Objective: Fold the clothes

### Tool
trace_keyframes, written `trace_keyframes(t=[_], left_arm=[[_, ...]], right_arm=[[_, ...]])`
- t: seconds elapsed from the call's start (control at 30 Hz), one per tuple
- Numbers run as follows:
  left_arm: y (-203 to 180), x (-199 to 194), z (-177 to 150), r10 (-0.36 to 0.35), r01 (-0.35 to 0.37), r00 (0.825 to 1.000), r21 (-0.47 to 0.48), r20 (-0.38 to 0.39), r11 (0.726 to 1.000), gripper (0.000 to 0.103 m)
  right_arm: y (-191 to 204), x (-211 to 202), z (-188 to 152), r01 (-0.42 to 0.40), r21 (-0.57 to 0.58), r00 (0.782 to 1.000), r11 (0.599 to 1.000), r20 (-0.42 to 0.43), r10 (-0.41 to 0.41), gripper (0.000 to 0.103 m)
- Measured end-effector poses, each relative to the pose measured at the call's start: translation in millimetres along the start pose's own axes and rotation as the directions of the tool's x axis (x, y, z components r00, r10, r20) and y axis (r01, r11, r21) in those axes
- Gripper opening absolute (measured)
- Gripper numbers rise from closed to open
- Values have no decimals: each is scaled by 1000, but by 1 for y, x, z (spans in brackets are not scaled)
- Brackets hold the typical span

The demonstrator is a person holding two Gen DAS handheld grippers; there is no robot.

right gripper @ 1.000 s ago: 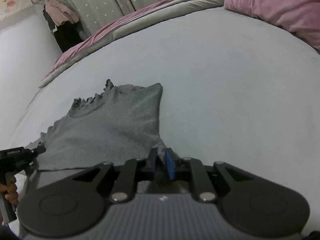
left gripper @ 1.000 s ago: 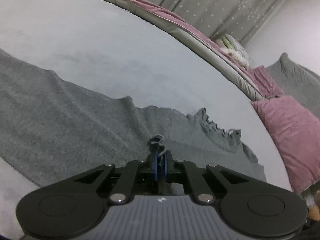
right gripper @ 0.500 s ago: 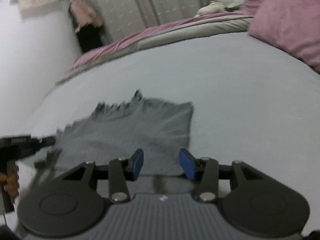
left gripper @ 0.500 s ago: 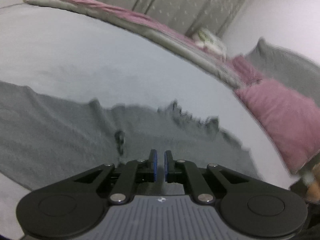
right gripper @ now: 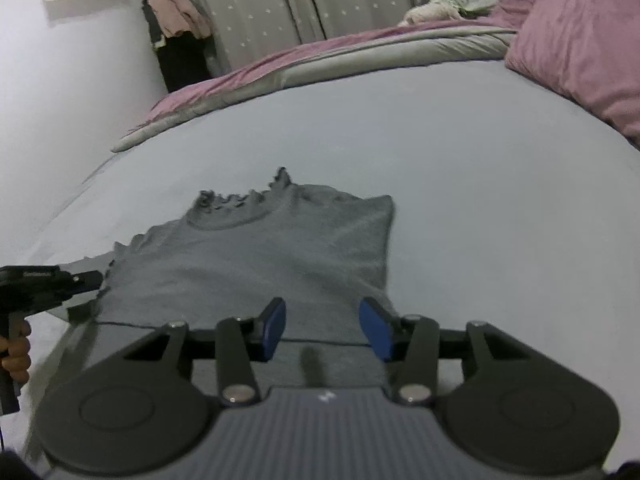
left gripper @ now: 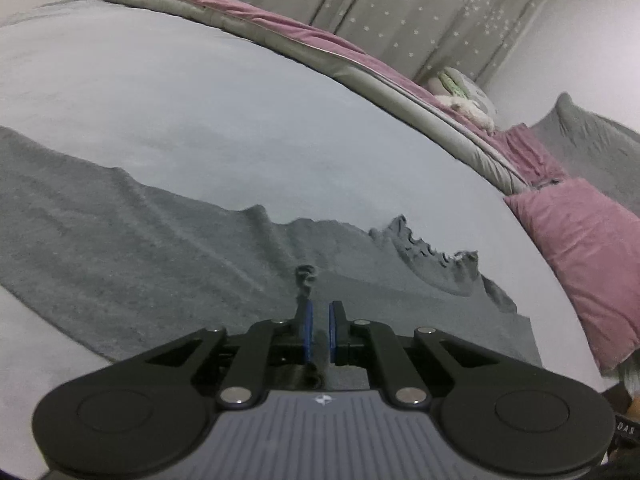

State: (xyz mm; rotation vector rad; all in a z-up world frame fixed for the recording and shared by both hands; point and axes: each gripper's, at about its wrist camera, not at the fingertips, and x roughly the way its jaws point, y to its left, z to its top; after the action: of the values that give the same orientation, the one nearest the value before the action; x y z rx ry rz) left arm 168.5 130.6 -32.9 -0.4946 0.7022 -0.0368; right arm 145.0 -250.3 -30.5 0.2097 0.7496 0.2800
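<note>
Two claws are working over one grey top, which is lying flat on the bed just ahead of both, its frilled collar at the far end. The right claw is standing apart, its blue pads clear of the cloth; its jaws have just been opening, and nothing is sitting between them but the near edge of the top lying below. That looks like a fold being set down and let go, so that the fabric is resting on its own weight with a straight side edge ahead and to the right of this claw.

The left claw is showing only a narrow slit between its pads, nearly together. A thin dark cord or seam of the top is rising just in front of the left pad, but I cannot tell whether any cloth is being pinched; the slit itself is looking empty.

Both claws are pointing forward and tilting down toward the mattress, hovering low over the near part of the top. In the right wrist view the left claw is reaching in from the far left at the top's ruffled side edge, with fingers wrapping its handle.

Pink pillows are lying well off to the right.
</note>
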Motion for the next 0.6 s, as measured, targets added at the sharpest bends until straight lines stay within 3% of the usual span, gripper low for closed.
trace_keyframes(t=[0.17,0.23,0.33,0.47,0.6], left_arm=[[2,-3,0,63,-63,998,-7,-4,998,9],[7,-10,3,94,-94,996,-38,9,995,17],[16,-19,7,152,-149,988,-81,27,985,31],[24,-24,13,261,-256,964,-103,41,961,39],[31,-26,18,370,-363,928,-121,50,924,51]], right_arm=[[1,11,-4,13,-8,999,1000,-37,-14,47],[-2,13,-5,23,11,998,1000,-54,-22,47],[-3,10,-3,10,35,999,999,-53,-9,56],[2,9,-2,18,24,998,1000,-52,-16,59],[7,9,-1,23,10,998,1000,-51,-23,72]])
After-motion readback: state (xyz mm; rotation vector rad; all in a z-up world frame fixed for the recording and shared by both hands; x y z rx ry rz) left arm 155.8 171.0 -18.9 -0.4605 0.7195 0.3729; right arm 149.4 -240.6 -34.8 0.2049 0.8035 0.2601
